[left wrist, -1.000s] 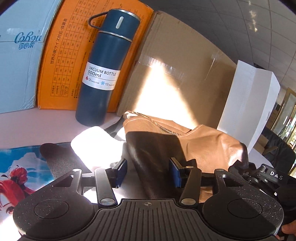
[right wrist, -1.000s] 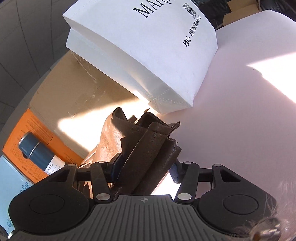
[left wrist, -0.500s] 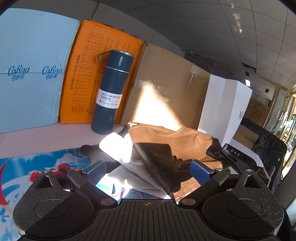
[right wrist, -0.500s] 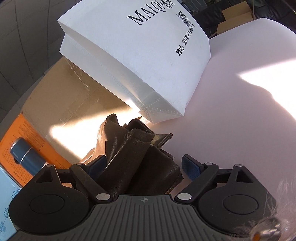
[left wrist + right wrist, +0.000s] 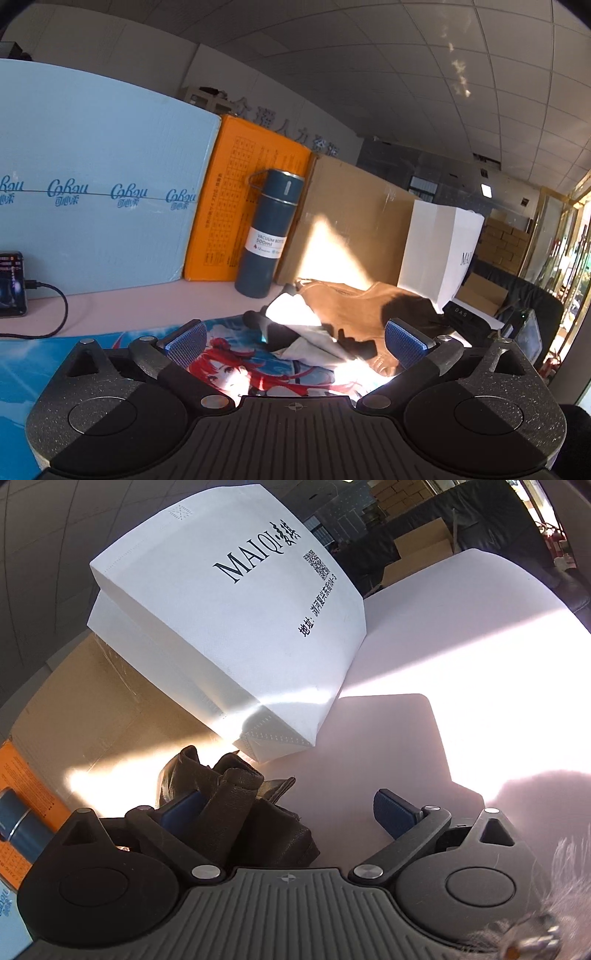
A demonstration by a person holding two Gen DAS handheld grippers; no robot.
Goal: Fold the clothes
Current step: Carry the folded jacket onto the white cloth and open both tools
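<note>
A brown leather garment (image 5: 347,302) with a pale lining lies bunched on the table, just beyond my left gripper (image 5: 295,341). That gripper is open and empty, clear of the cloth. In the right wrist view the garment's dark folded edge (image 5: 236,805) rests against the left finger of my right gripper (image 5: 291,808). The jaws stand wide open and do not clamp it.
A blue vacuum bottle (image 5: 267,236) stands behind the garment, against an orange box (image 5: 243,195) and a cardboard box (image 5: 351,225). A white MAIQI bag (image 5: 229,627) stands at the right. A cartoon mat (image 5: 229,365) lies under the left gripper. A phone with cable (image 5: 11,284) sits far left.
Both grippers opened and let go of the garment. The left gripper pulled back and up from it. The right gripper also drew back a little.
</note>
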